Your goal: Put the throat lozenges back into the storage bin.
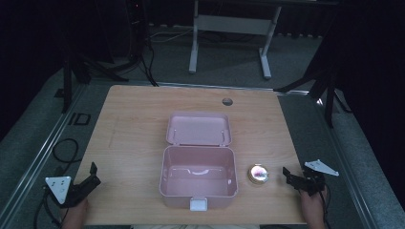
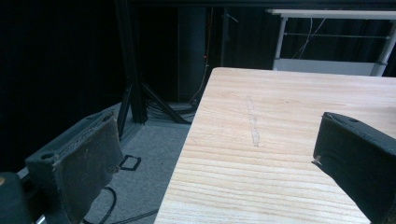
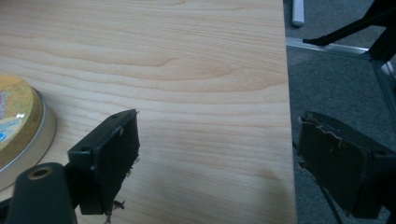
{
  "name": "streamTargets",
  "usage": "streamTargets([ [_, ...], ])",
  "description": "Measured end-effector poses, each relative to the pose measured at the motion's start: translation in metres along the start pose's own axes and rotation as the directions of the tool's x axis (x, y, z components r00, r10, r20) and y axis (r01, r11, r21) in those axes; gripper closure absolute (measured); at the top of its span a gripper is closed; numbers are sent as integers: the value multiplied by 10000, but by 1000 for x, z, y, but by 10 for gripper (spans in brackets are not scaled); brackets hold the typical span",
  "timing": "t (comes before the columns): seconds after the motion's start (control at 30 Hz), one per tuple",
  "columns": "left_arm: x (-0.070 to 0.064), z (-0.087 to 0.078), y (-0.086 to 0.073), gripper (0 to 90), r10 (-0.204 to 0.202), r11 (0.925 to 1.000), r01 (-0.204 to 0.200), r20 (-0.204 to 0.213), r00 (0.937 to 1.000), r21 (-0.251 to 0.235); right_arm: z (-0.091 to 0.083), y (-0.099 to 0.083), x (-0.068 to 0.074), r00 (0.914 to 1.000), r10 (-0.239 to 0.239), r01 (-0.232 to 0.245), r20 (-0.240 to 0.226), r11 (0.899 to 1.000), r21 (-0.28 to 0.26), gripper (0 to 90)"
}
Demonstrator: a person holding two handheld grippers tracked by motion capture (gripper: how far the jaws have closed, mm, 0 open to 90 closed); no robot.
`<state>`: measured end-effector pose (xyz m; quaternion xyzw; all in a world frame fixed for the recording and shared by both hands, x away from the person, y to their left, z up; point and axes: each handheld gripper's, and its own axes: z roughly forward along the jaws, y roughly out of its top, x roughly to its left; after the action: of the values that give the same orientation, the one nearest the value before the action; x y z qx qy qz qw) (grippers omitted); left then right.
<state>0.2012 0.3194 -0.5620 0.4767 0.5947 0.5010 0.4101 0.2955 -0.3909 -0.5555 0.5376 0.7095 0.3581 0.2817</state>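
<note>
Counting down by size: one wooden table (image 1: 133,124), one pink box (image 1: 198,177) with its lid open at center, one round gold tin (image 1: 258,174) at its 3 o'clock, shiny-topped. My left gripper (image 1: 91,175) and right gripper (image 1: 288,174) are both spread, empty.

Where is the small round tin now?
In the high view, the round tin lies on the table, between the open pink box and the right gripper.

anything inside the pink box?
Nothing loose: the open pink box shows only a bare floor with a curved moulded ridge. Its front wall hides the strip of floor nearest the person. The round tin sits outside.
</note>
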Motion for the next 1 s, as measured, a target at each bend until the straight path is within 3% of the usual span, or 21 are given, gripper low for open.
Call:
streamTargets([
  [0.07,0,0,0,12,31,10000,-31,-13,10000,-1,0,0,1,9999,-103,103,53,9999,39,127],
  [0.2,-1,0,0,12,84,10000,-84,-3,10000,24,2,1,-3,9979,85,-66,-646,9996,286,132],
  [0.27,-1,0,0,12,89,10000,-89,-11,10000,26,2,1,-3,9973,69,-44,-725,9994,339,132],
  [0.4,0,0,0,12,64,10000,-64,-10,10000,41,5,3,0,9896,-359,484,-1394,9950,874,132],
  [0.67,-1,1,0,12,101,9999,-101,-11,9999,54,1,8,-2,9777,-969,1218,-1864,9844,1272,134],
  [0.73,-1,1,0,12,102,9999,-102,-23,9999,55,0,11,-2,9685,-1143,1495,-2210,9773,1500,134],
  [0.8,-1,1,0,12,119,9999,-119,-5,9999,74,0,11,-1,9685,-1239,1594,-2160,9748,1559,134],
  [0.83,-1,1,0,12,112,9999,-112,-11,9999,64,0,14,-2,9608,-1293,1738,-2454,9701,1694,128],
  [0.93,-1,0,0,12,93,9999,-93,-15,10000,59,-2,16,-4,9679,-1389,1673,-2093,9780,1244,126],
  [1.0,-1,0,0,12,88,9999,-88,-17,10000,61,-4,17,-4,9680,-1379,1624,-2095,9812,1046,127],
])
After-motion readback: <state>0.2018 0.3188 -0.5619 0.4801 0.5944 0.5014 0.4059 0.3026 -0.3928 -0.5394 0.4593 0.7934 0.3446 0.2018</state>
